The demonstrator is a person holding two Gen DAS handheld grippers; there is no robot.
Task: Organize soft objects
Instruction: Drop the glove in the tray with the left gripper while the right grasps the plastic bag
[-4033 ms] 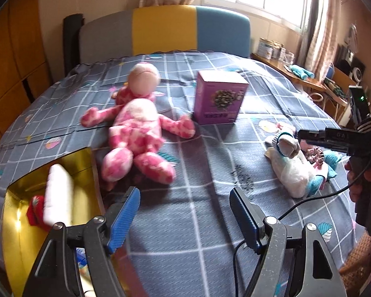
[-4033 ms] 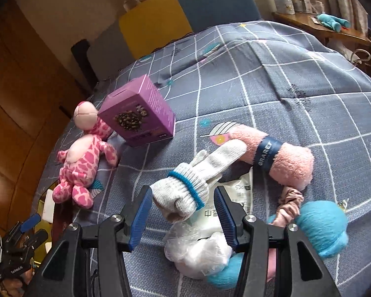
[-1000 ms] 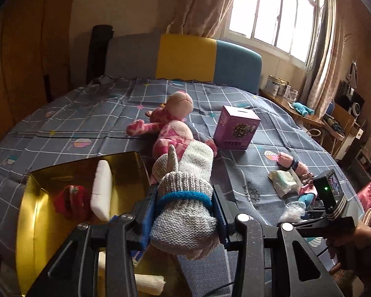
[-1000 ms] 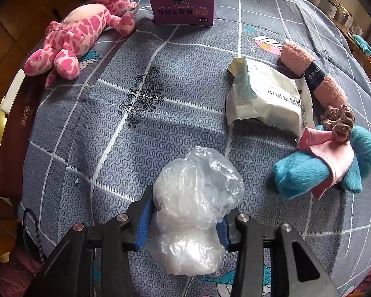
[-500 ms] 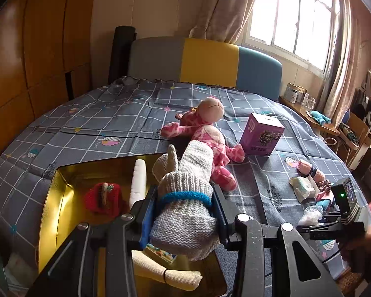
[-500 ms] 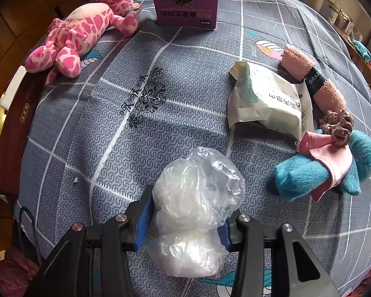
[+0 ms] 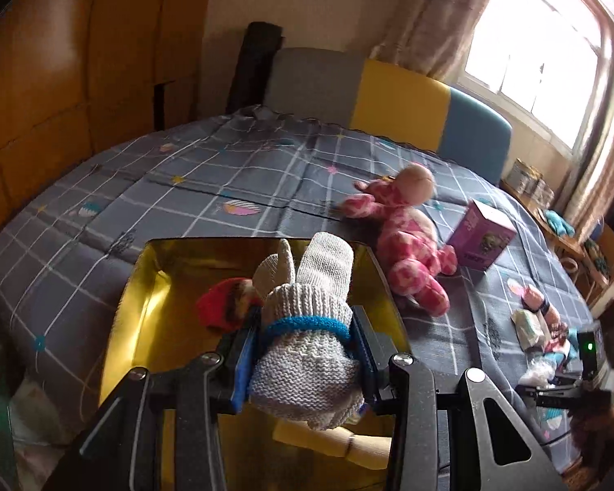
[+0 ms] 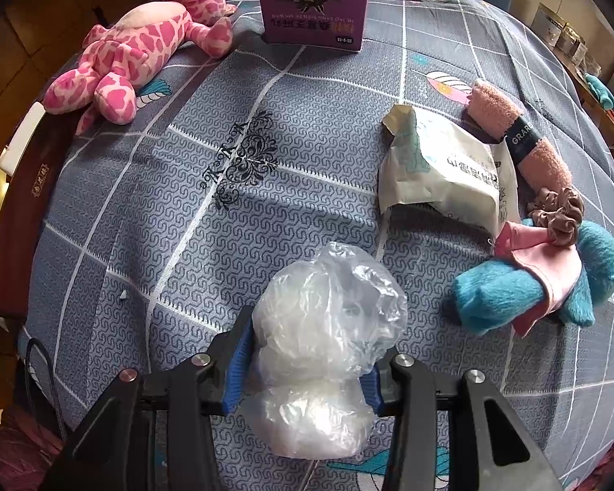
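Here the left gripper (image 7: 305,347) pinches a grey knitted glove (image 7: 307,327) by its blue-banded cuff, above the gold box (image 7: 143,286), likely so it can drop in beside the red item (image 7: 221,307). The right gripper (image 8: 303,364) squeezes a crumpled plastic bag (image 8: 323,327) over the bed (image 8: 184,204). Only the right view clearly shows the 4 things left: white packet (image 8: 442,176), pink towel (image 8: 520,143), scrunchie (image 8: 560,212), blue plush (image 8: 511,290).
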